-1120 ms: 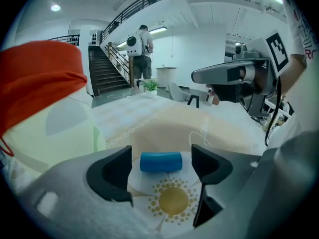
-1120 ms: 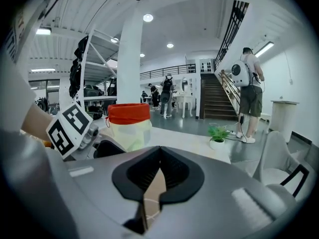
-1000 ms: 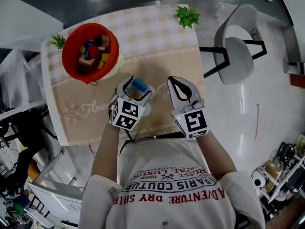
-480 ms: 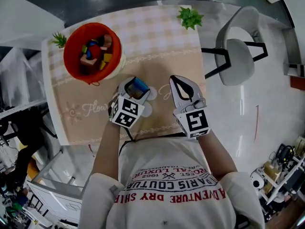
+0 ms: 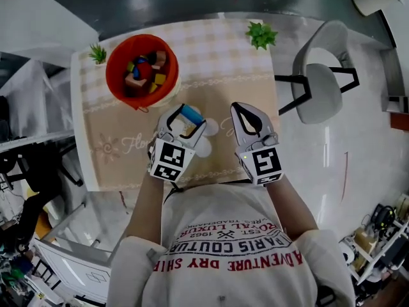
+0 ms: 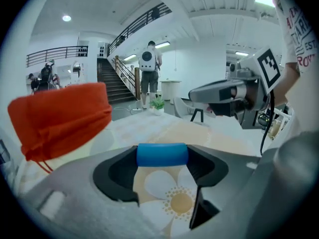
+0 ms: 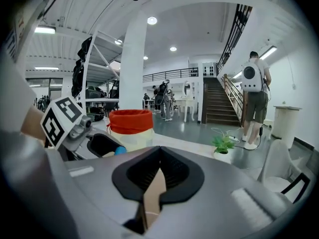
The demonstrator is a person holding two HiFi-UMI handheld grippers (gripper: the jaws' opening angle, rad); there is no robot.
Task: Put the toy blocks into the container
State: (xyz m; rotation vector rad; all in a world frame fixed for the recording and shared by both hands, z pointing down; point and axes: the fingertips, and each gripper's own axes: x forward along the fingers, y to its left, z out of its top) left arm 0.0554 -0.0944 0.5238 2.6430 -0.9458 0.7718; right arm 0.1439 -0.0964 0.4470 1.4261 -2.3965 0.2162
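Observation:
My left gripper (image 5: 188, 114) is shut on a blue cylinder block (image 5: 189, 112), held crosswise between the jaw tips (image 6: 162, 154) above the flower-print tablecloth. The orange-lined container (image 5: 112, 75) stands at the table's far left with several coloured blocks inside; in the left gripper view the container (image 6: 60, 118) rises to the left of the block. My right gripper (image 5: 240, 106) hovers beside the left one, jaws shut with nothing between them (image 7: 159, 148). From the right gripper view the container (image 7: 130, 121) and the blue block (image 7: 120, 150) show to the left.
The small table (image 5: 128, 165) carries two little green plants, one at the back right (image 5: 262, 35) and one at the back left (image 5: 98, 54). A grey chair (image 5: 319, 82) stands off the table's right side. People walk in the hall behind.
The left gripper's jaws have closed onto the blue block, and it now sits a little nearer the orange container. The right gripper has stayed put.

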